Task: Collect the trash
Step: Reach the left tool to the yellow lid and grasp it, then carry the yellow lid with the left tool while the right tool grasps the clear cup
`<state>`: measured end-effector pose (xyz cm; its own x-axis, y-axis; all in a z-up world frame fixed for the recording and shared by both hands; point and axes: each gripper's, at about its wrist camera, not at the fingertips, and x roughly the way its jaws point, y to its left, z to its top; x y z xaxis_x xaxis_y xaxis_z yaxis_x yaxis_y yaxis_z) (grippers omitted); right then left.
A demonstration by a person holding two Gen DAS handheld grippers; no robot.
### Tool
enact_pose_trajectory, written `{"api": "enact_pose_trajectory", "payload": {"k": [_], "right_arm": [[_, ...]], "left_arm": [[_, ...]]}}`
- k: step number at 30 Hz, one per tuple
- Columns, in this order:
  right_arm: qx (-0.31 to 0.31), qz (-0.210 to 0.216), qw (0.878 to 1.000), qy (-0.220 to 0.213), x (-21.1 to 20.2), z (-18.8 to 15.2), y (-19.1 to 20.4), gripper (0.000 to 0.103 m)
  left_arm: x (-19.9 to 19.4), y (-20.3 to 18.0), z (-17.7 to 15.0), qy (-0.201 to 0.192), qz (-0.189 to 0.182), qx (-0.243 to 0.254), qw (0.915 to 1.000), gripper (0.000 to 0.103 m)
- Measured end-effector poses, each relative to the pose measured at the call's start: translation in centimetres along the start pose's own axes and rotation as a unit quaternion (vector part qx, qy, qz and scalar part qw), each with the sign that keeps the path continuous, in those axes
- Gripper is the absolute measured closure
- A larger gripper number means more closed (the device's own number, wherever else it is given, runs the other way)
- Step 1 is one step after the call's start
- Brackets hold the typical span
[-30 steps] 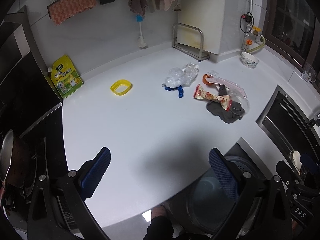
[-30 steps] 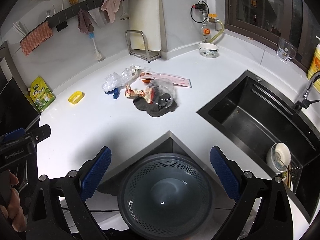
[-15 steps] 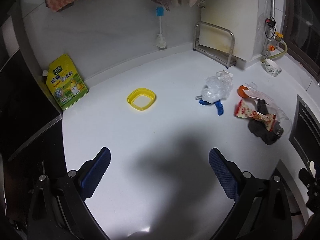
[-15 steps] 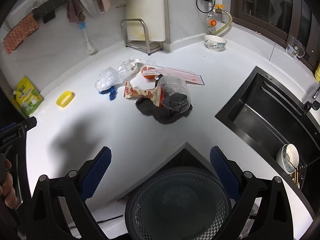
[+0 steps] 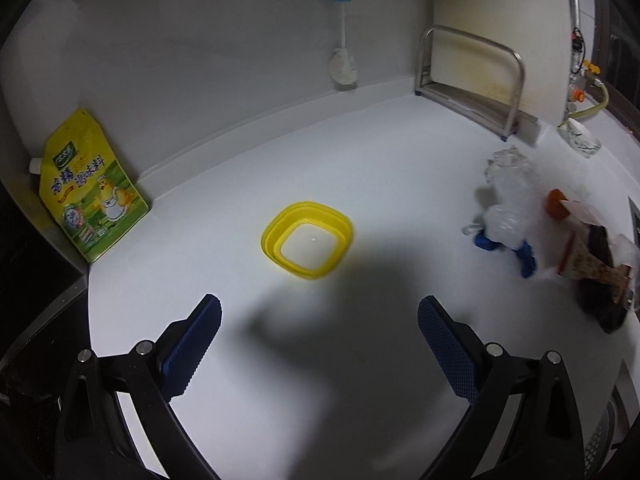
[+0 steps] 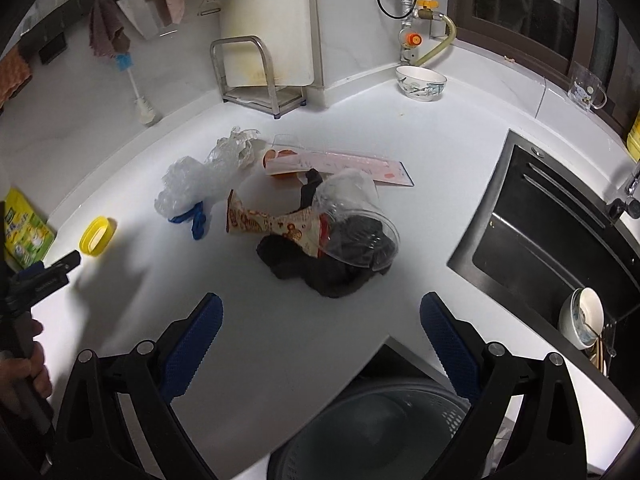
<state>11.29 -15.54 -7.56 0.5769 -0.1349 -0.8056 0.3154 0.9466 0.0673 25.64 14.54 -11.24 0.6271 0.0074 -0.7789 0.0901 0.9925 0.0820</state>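
A yellow square lid (image 5: 307,239) lies on the white counter, just ahead of my open left gripper (image 5: 319,323), which hovers empty above the surface. The same yellow lid (image 6: 97,235) shows small at the left of the right wrist view. A trash pile sits mid-counter: crumpled clear plastic (image 6: 200,178) with a blue strip (image 6: 195,219), a printed snack wrapper (image 6: 272,224), a clear plastic cup (image 6: 354,220) on a dark rag (image 6: 320,272), and a pink flat package (image 6: 344,162). My right gripper (image 6: 320,322) is open and empty, just short of the rag.
A grey trash bin (image 6: 384,428) stands below the counter edge under the right gripper. A black sink (image 6: 560,232) holds a bowl at right. A yellow-green seasoning pouch (image 5: 90,192), a metal rack (image 5: 472,80), a bottle brush (image 5: 342,40) and a bowl (image 6: 420,82) line the back wall.
Both grippers have moved forward over the counter. The left one has closed in on the yellow lid; the right one has come nearer the trash pile. Both stay open.
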Motion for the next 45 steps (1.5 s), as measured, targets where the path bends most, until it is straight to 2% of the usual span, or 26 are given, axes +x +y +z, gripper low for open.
{"api": "enact_pose_trajectory", "payload": {"k": [10, 21, 23, 25, 28, 31, 33, 45], "right_arm": [[0.014, -0.008, 1.0, 0.01, 1.6, 0.8, 0.6, 0.008], [0.024, -0.018, 1.0, 0.009, 1.9, 1.2, 0.3, 0.008], [0.024, -0.019, 0.999, 0.009, 1.9, 1.3, 0.3, 0.008], [0.024, -0.021, 0.999, 0.008, 1.9, 1.2, 0.3, 0.008], [0.025, -0.022, 0.999, 0.008, 1.8, 1.2, 0.2, 0.008], [0.027, -0.023, 0.999, 0.006, 1.6, 1.2, 0.1, 0.008], [0.026, -0.026, 0.999, 0.003, 1.5, 1.2, 0.0, 0.008], [0.036, -0.044, 0.998, -0.015, 1.2, 1.5, -1.3, 0.008]], "left_arm": [[6.2, 1.4, 2.5, 0.018, -0.008, -0.002, 0.9998, 0.006], [8.8, 1.2, 2.7, 0.021, -0.01, 0.003, 0.9997, 0.007], [8.9, 1.2, 2.7, 0.017, -0.011, 0.002, 0.9998, 0.008], [9.2, 1.1, 2.7, 0.018, -0.01, 0.003, 0.9998, 0.018], [9.1, 1.1, 2.9, 0.014, -0.016, 0.001, 0.9998, 0.027], [9.0, 0.9, 3.0, 0.014, -0.022, 0.001, 0.9997, 0.029], [8.7, 0.8, 3.0, 0.014, -0.033, 0.001, 0.9994, 0.03], [3.3, -1.7, 2.3, -0.01, -0.026, 0.03, 0.9992, 0.03]]}}
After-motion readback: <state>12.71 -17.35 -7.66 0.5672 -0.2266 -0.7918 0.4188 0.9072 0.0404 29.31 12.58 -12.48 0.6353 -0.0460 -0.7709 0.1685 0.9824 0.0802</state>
